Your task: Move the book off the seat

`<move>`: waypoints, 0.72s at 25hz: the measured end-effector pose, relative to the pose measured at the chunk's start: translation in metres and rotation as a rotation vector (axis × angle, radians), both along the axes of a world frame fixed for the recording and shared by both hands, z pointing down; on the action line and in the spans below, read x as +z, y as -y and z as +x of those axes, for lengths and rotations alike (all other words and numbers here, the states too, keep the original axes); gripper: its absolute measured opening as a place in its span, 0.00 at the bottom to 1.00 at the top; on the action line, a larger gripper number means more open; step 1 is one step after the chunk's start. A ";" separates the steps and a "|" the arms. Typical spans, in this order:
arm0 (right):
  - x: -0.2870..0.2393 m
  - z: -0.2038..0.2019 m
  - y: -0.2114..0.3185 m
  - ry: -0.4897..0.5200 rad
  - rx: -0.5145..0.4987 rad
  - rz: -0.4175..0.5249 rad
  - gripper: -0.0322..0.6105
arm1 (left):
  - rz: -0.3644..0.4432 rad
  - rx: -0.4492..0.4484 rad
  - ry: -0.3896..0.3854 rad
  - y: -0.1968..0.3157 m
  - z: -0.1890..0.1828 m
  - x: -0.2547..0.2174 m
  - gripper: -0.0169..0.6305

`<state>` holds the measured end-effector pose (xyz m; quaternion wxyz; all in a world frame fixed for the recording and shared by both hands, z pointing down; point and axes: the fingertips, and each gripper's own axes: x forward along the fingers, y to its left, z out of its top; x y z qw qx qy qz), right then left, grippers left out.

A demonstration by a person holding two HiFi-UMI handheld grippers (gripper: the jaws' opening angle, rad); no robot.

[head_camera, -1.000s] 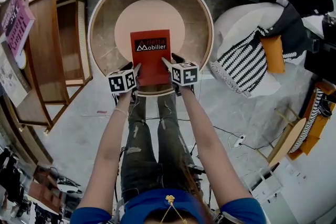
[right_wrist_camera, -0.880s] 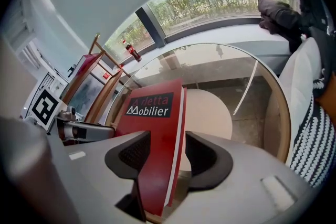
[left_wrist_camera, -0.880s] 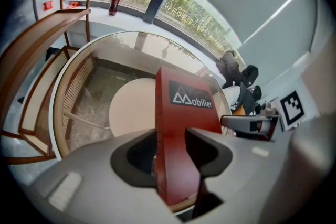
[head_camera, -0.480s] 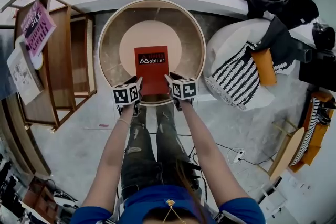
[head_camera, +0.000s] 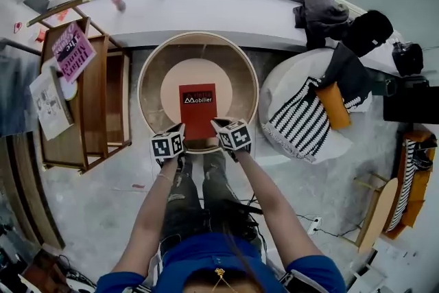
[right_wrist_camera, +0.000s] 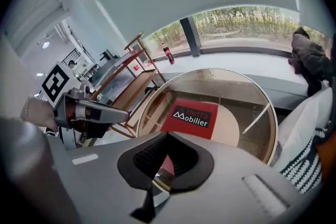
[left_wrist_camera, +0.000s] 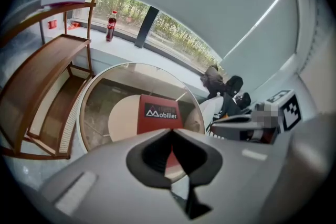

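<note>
Red book (head_camera: 197, 111) lying flat at the middle of the round seat (head_camera: 173, 82), left gripper (left_wrist_camera: 170, 132) and right gripper (right_wrist_camera: 167, 135) over the seat's near edge, both pairs of jaws just closed together, nothing between them

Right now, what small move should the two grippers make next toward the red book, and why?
Probably open both and lower them: left gripper and right gripper have just closed empty, with the red book lying on the pale cushion of the round wooden seat below.
</note>
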<state>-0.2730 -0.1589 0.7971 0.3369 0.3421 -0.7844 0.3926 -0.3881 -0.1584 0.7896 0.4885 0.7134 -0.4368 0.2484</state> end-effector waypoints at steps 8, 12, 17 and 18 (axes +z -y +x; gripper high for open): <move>-0.095 -0.017 -0.018 0.096 -0.171 0.140 0.05 | 0.113 0.056 -0.049 -0.022 0.015 -0.085 0.03; -0.148 -0.019 -0.022 0.162 -0.206 0.207 0.05 | 0.179 0.090 -0.074 -0.030 0.021 -0.129 0.03; -0.203 -0.015 -0.029 0.186 -0.232 0.296 0.05 | 0.248 0.088 -0.117 -0.036 0.023 -0.176 0.03; -0.213 -0.013 -0.030 0.190 -0.231 0.312 0.05 | 0.264 0.084 -0.125 -0.036 0.022 -0.186 0.03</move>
